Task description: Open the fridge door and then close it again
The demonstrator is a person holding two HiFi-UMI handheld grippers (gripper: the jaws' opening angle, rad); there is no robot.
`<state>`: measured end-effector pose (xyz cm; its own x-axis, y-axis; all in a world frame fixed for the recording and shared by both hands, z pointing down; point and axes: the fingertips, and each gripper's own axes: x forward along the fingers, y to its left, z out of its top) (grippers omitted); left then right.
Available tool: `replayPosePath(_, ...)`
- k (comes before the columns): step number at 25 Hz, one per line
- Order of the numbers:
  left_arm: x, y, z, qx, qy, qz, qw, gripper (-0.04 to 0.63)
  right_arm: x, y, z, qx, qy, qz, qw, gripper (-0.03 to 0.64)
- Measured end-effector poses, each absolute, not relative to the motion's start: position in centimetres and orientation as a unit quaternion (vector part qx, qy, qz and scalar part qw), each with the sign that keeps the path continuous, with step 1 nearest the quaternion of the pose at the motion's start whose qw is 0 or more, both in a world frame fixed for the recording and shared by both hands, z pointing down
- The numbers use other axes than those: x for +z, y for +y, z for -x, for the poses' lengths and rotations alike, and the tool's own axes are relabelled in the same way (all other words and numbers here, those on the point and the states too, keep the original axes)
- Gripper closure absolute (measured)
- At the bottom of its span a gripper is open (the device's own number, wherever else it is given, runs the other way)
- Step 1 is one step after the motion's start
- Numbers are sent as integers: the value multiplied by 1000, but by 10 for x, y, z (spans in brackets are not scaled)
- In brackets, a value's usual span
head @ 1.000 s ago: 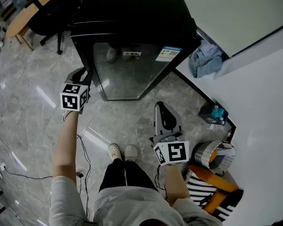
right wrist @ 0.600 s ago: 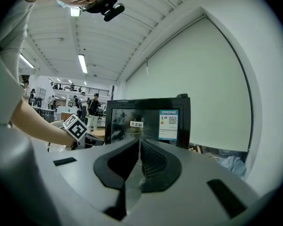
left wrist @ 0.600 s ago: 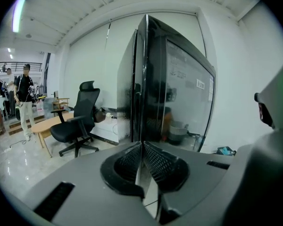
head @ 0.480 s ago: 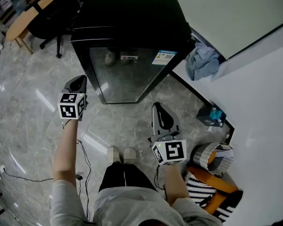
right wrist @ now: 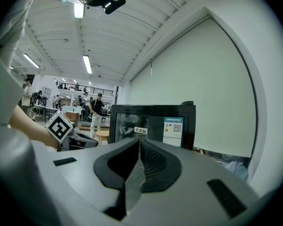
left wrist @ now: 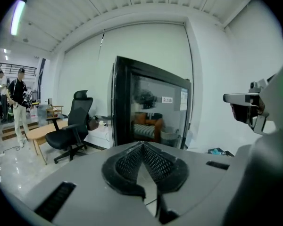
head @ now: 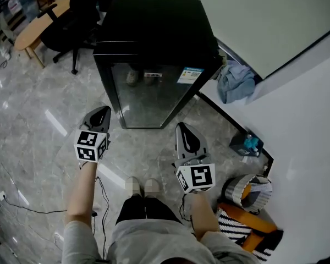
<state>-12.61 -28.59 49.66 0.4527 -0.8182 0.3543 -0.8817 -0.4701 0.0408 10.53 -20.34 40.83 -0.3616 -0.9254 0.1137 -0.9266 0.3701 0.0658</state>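
Note:
The black fridge (head: 154, 37) stands ahead with its glass door (head: 151, 95) closed; it also shows in the left gripper view (left wrist: 151, 112) and the right gripper view (right wrist: 153, 124). My left gripper (head: 102, 111) hangs over the floor in front of the fridge's left front corner, apart from it. Its jaws (left wrist: 142, 145) are shut with nothing between them. My right gripper (head: 184, 126) is held before the fridge's right front corner, also clear of it, and it (right wrist: 139, 142) is shut and empty.
A black office chair (head: 66, 29) and a wooden table (head: 36, 23) stand left of the fridge. A blue cloth (head: 234, 81), a small blue box (head: 246, 144), a bin (head: 245, 188) and a striped bag (head: 236, 224) lie along the white wall at right. A cable (head: 22, 205) runs over the floor.
My left gripper has drawn back from the fridge's left front corner towards the person. The right gripper has stayed where it was. The door looks closed throughout.

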Motion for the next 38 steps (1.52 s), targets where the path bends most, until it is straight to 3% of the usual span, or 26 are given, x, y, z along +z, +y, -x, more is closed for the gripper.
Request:
replayPosePath(23,365,-190,96,42,-500,-865,5,581,364,-178,-104,-3,-831,-554,50,591)
replayPosePath(38,326,-162,94,6,-502,-865,8,581,341,-171,-97,-11,-836,-547,38,591)
